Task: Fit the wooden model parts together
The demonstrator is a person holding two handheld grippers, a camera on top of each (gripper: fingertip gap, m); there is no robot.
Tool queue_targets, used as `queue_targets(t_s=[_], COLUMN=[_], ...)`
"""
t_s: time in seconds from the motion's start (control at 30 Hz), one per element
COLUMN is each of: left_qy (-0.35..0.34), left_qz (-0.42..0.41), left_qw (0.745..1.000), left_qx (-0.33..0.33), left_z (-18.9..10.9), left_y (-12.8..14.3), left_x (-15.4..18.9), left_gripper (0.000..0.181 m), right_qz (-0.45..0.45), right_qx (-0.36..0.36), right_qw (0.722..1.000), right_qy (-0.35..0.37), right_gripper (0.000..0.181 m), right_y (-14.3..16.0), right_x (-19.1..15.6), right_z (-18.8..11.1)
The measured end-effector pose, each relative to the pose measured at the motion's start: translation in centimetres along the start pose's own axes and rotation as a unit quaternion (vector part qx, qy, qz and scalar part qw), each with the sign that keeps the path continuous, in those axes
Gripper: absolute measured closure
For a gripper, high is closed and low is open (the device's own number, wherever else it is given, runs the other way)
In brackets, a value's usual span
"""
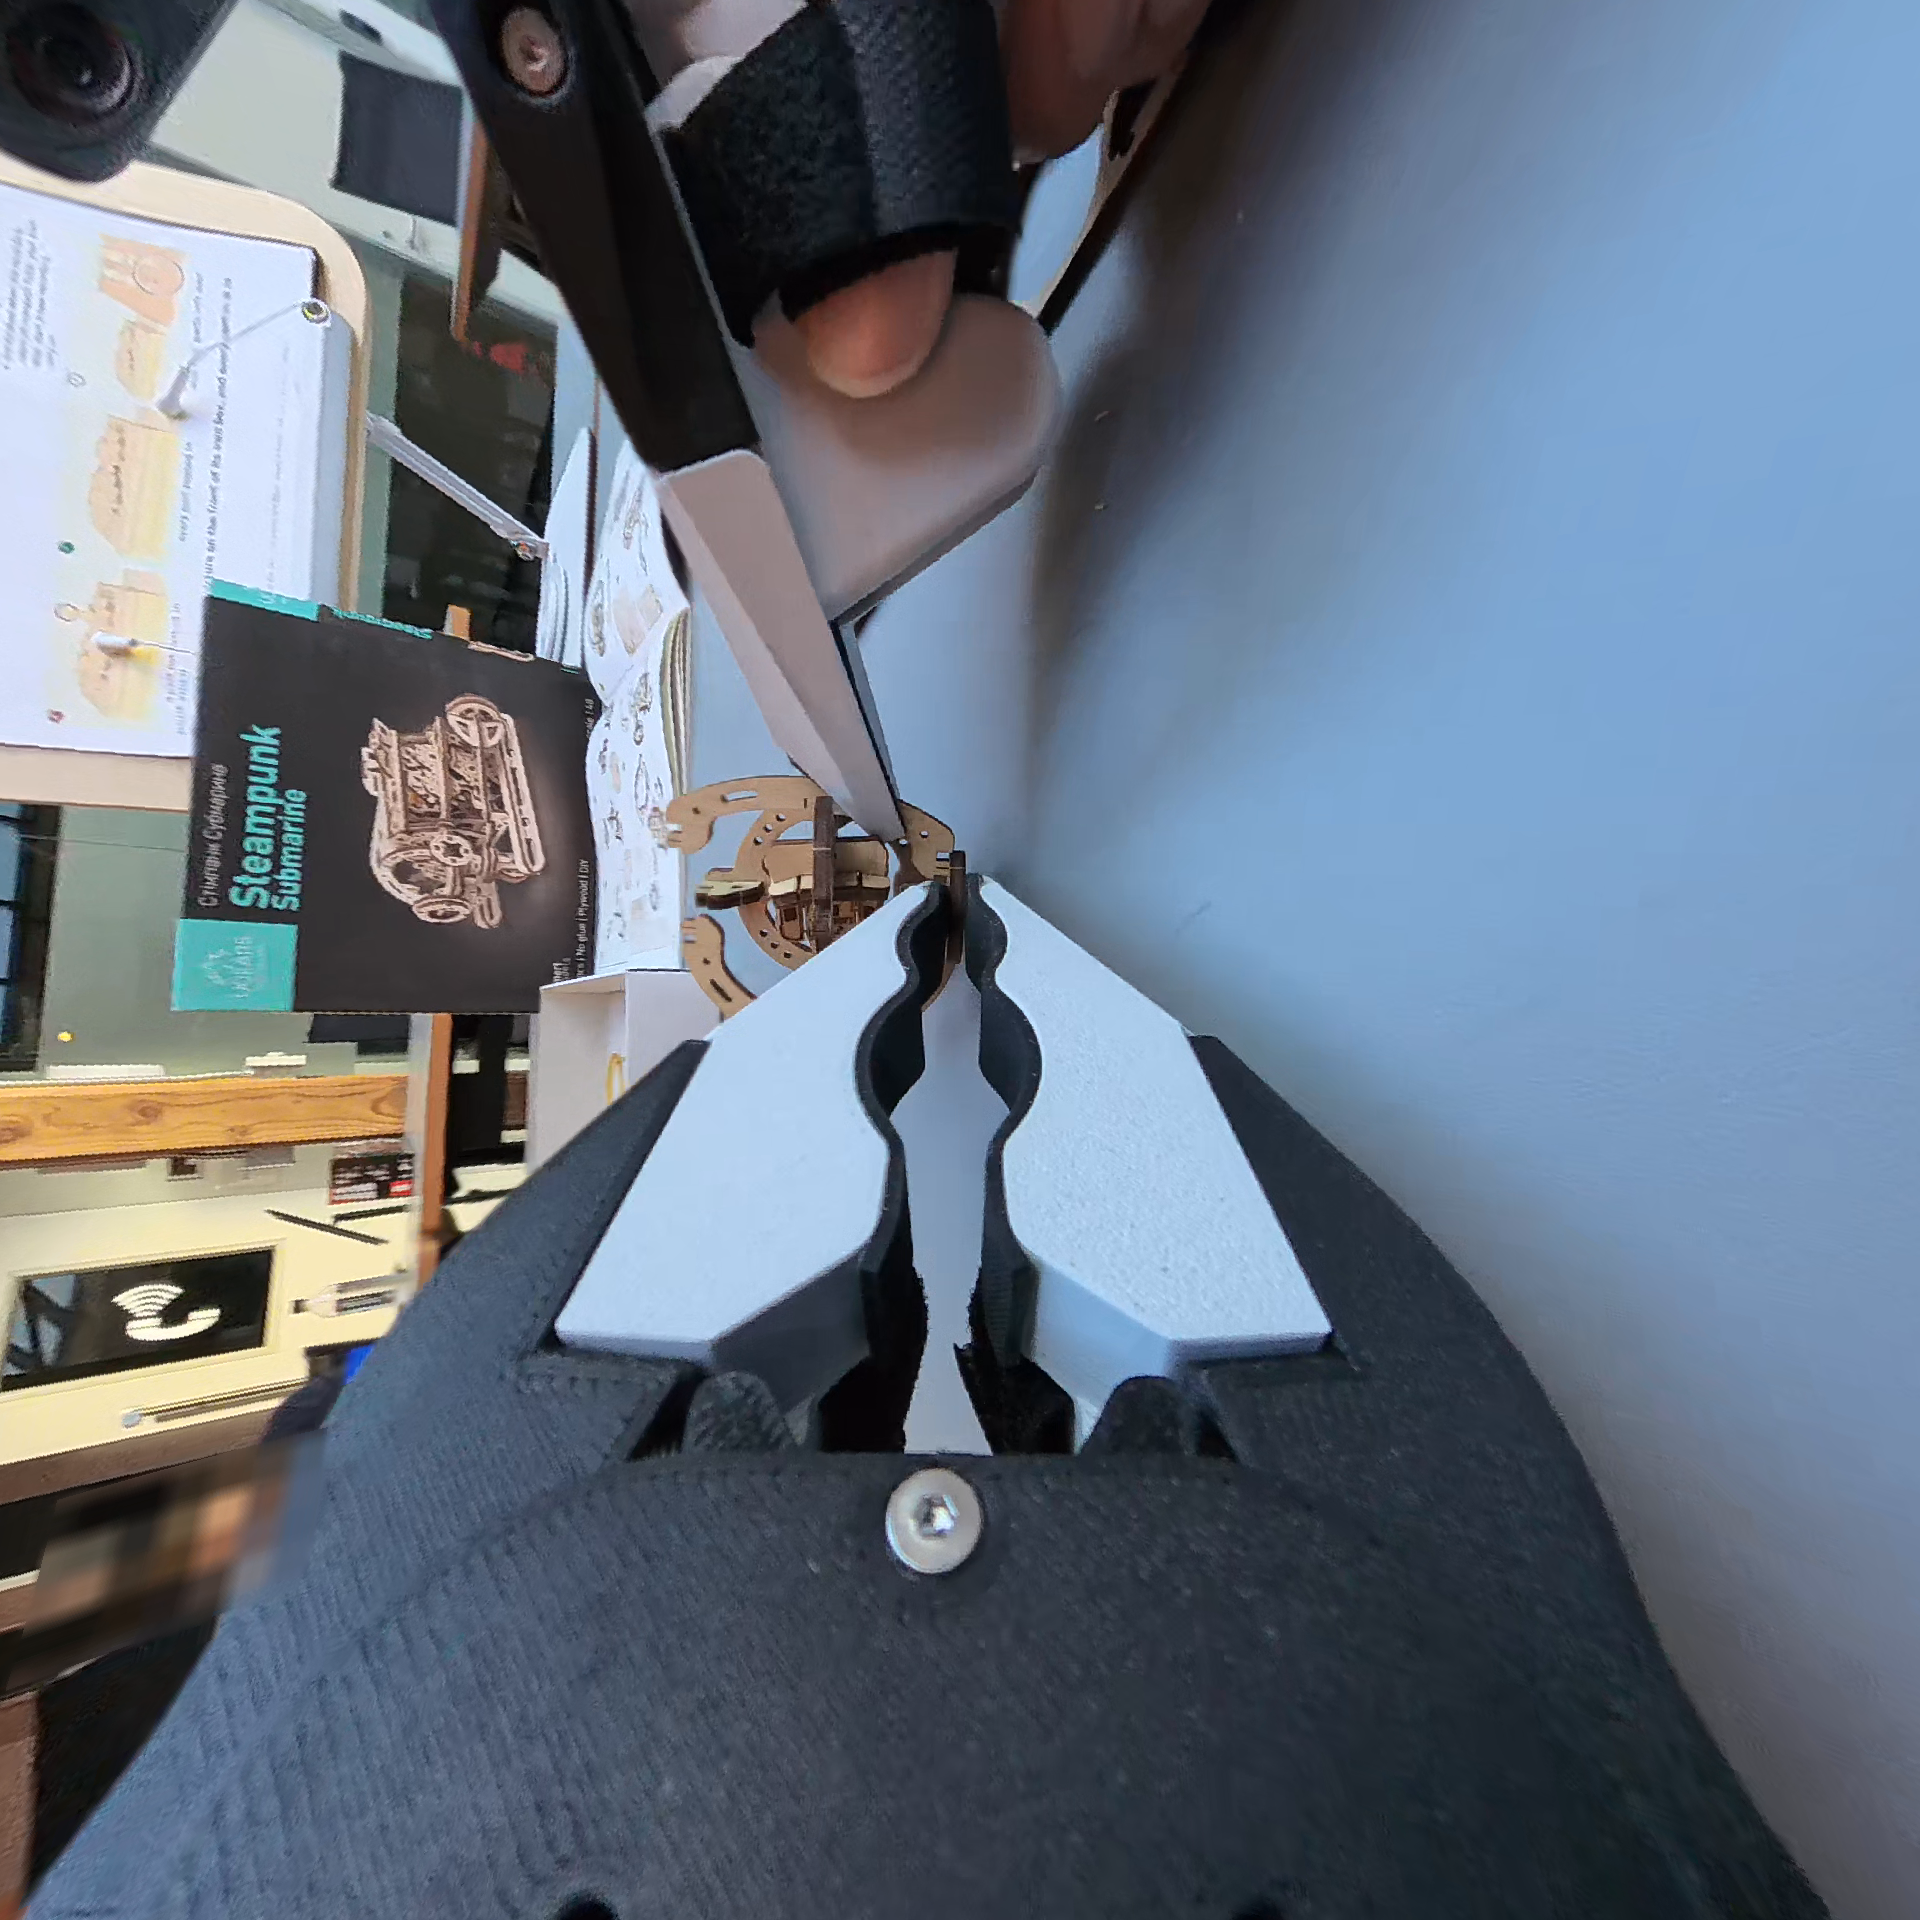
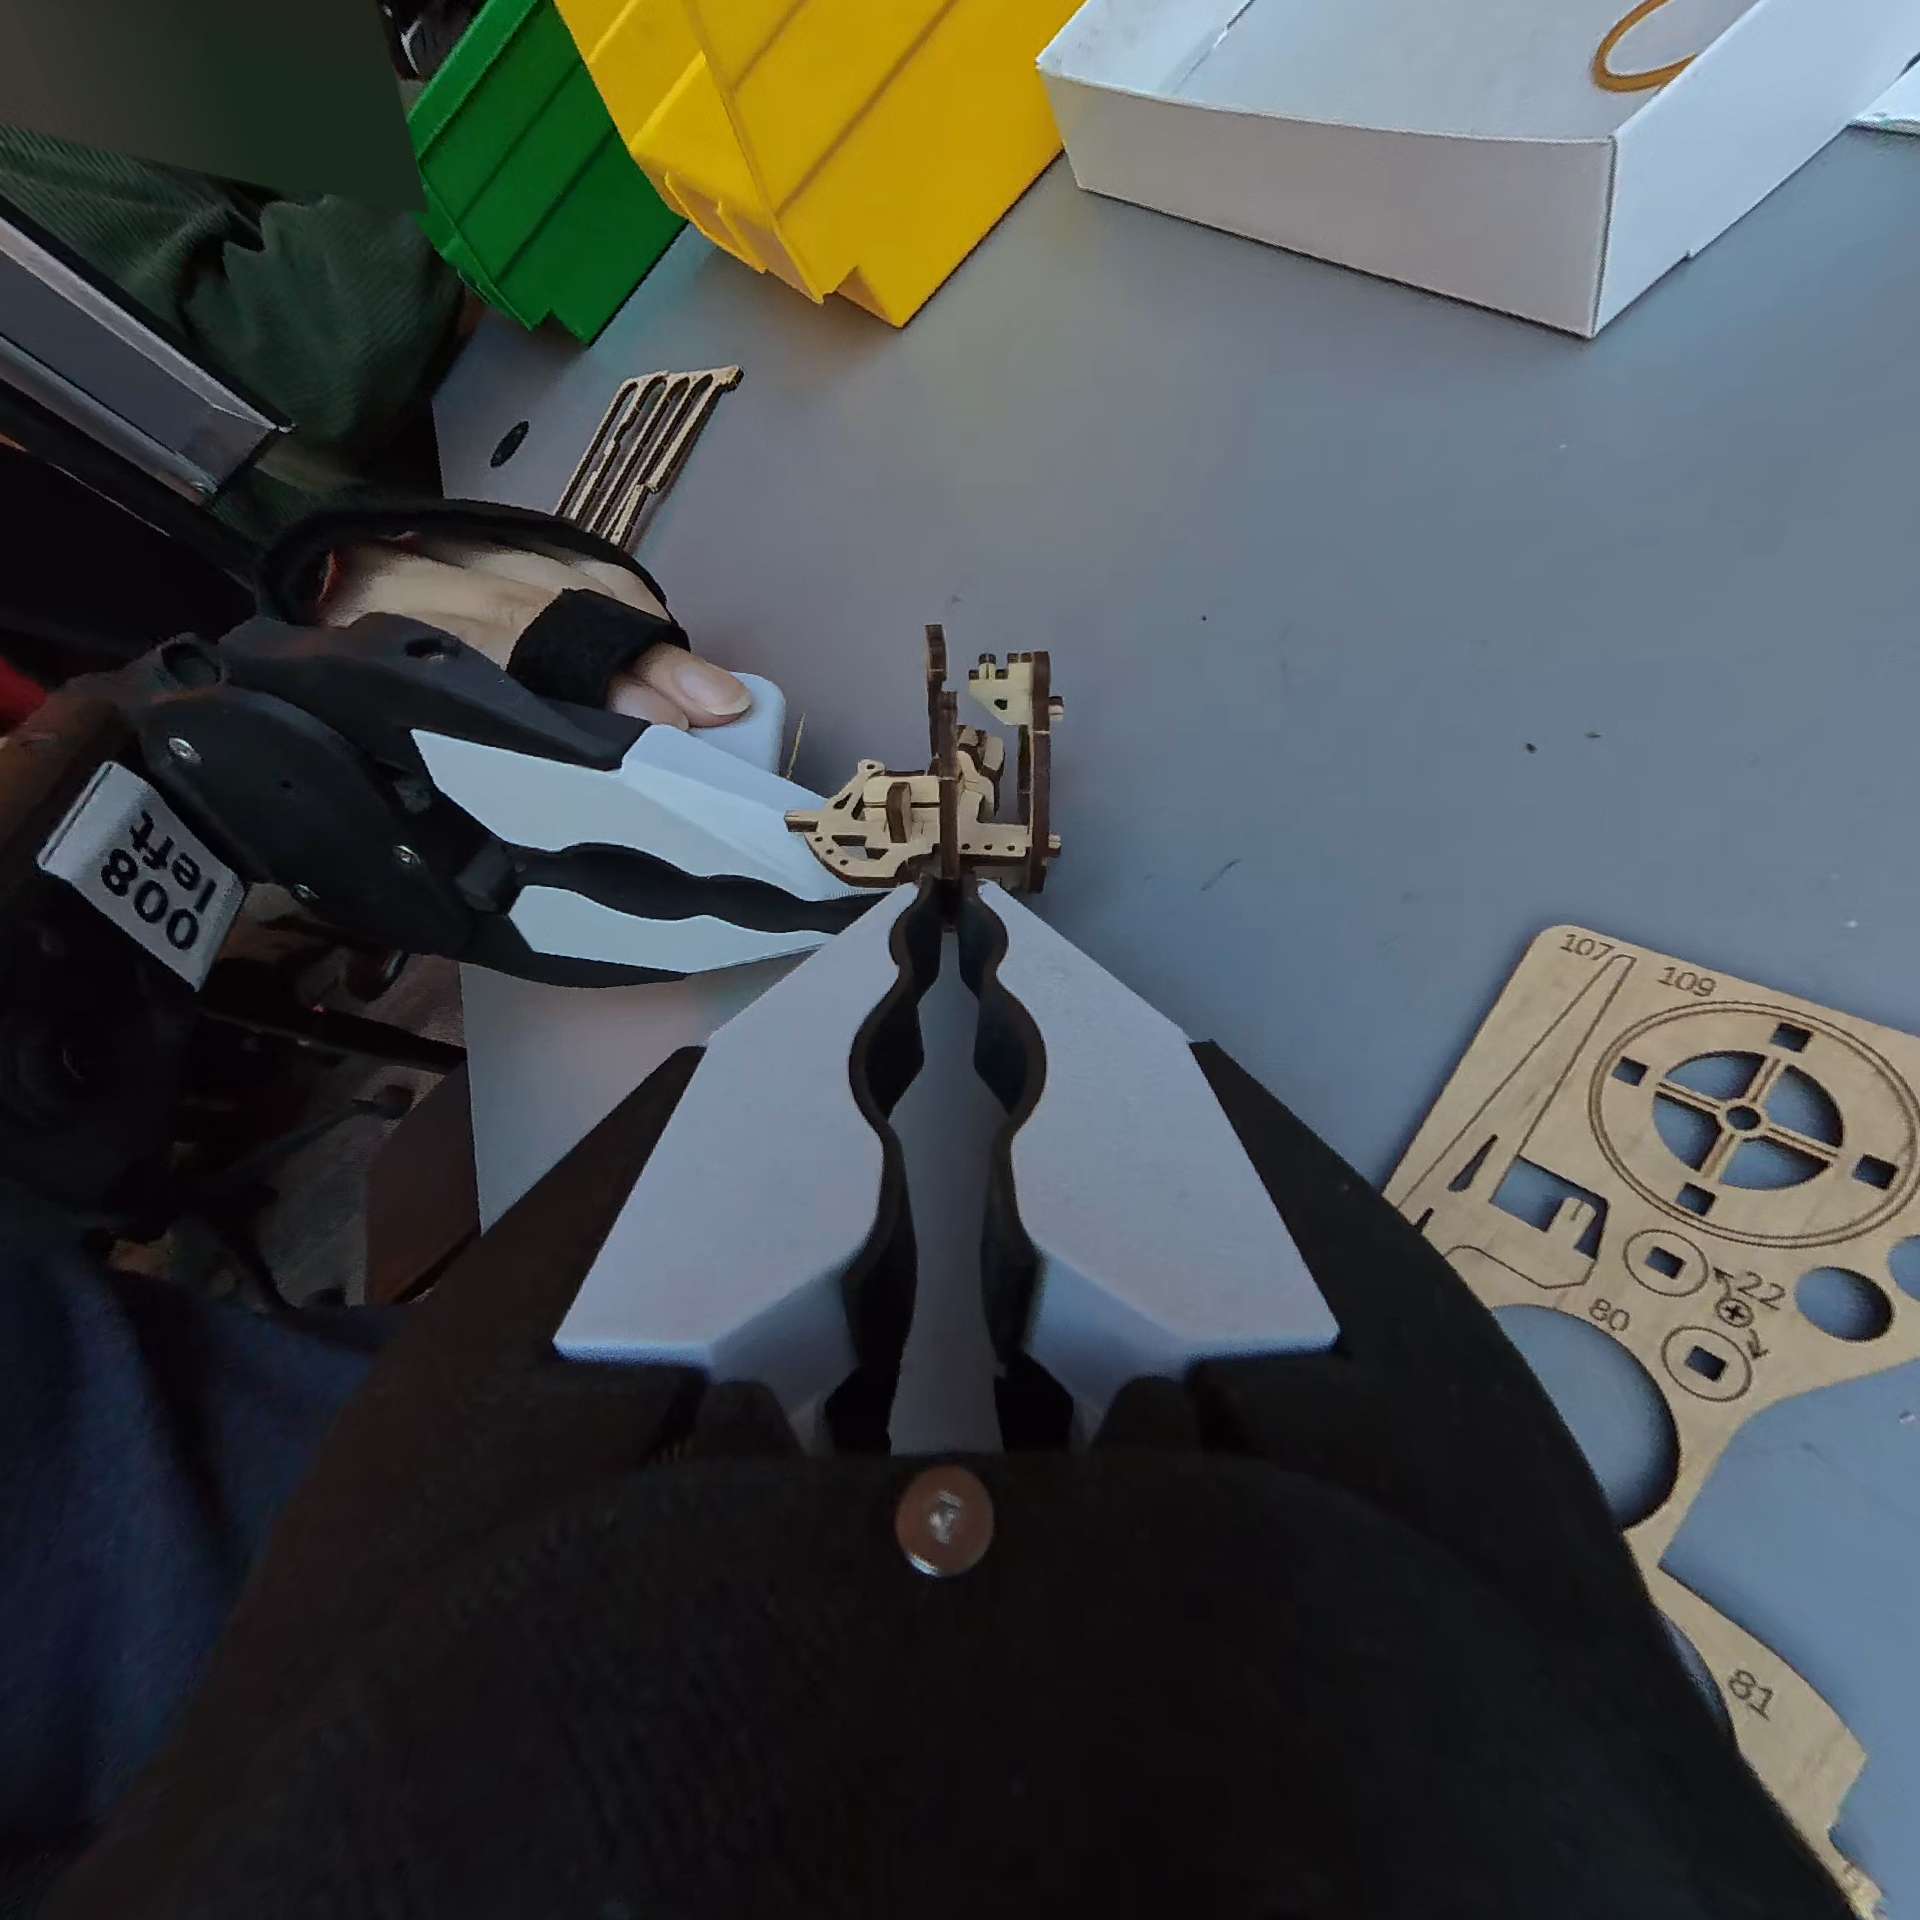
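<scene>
A black textured housing fills the foreground, and from it the left gripper (image 1: 954,891) is seen pinched on a thin plywood edge of the wooden model (image 1: 800,894). The right gripper (image 2: 943,885) is likewise clamped on an upright plate of the same assembly, held just above the grey table (image 2: 1299,582). Pale matte fingers (image 2: 1101,1132) with wavy black pads are shown. A laser-cut plywood sheet (image 2: 1558,1226) lies flat nearby.
</scene>
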State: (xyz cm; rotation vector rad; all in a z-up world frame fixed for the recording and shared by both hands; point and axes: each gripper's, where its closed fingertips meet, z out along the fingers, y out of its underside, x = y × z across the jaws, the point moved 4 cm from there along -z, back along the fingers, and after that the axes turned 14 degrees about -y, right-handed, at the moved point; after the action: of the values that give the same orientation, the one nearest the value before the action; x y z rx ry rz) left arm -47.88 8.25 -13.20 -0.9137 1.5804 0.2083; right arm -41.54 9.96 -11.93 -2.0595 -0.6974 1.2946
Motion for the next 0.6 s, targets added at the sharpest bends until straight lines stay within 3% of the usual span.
queue_targets(t_s=[0.43,0.6], left_qy=[-0.032,-0.028], left_qz=[-0.008,0.013], left_qw=[0.999,1.000], left_qx=[-0.006,0.000], left_z=[0.54,0.54], left_y=[-0.19,-0.35], left_x=[-0.30,0.01], left_gripper=[0.174,0.179], right_qz=[0.046,0.044], right_qx=[0.025,0.023], right_qw=[0.999,0.999], right_qy=[-0.009,-0.009], right_gripper=[0.179,0.179], right_y=[-0.13,-0.08], right_x=[0.66,0.68], right_z=[-0.54,-0.60])
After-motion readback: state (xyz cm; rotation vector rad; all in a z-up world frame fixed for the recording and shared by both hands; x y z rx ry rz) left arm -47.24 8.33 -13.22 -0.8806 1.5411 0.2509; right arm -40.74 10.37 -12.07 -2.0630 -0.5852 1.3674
